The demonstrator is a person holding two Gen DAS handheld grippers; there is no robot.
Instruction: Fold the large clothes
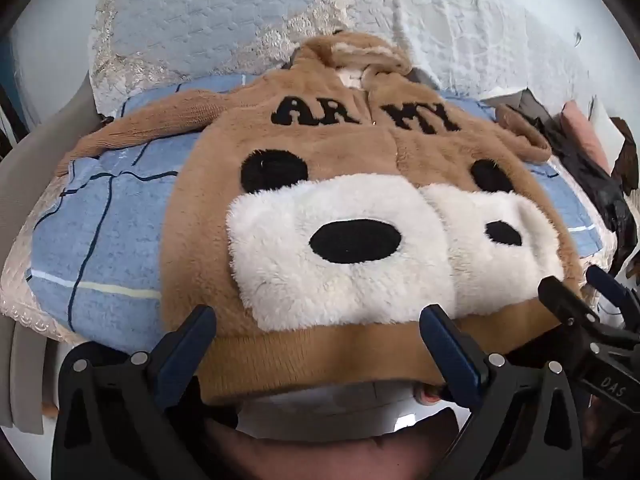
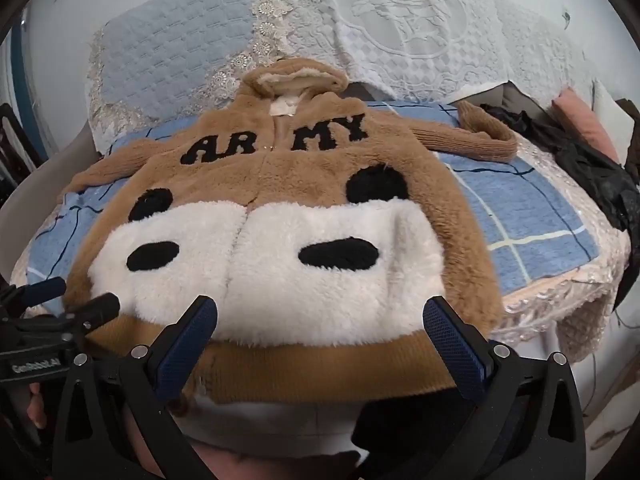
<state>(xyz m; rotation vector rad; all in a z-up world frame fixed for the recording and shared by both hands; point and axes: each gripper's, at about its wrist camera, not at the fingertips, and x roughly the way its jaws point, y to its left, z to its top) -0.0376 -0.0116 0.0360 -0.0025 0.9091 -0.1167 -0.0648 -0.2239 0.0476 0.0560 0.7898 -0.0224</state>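
Where the left wrist camera looks down, the brown fleece jacket point(image 1: 320, 200) lies spread front-up on a blue checked blanket point(image 1: 108, 224), its hood toward the quilted backrest point(image 1: 208, 12) and its ribbed hem point(image 1: 320, 356) hanging over the near edge. The left gripper point(image 1: 320, 328) stands wide open with nothing held, its blue pads poised at either side of the hem's middle. The right gripper point(image 1: 580, 300) shows at the right edge, over the hem's corner.

From the right wrist camera, the jacket point(image 2: 280, 184) fills the middle, ARMY across its chest, sleeves out to both sides. The right gripper point(image 2: 320, 320) is likewise spread fully and empty, above the hem point(image 2: 320, 372). The left gripper point(image 2: 72, 300) pokes in from the left. Dark clothes point(image 2: 580, 152) lie heaped at the far right.
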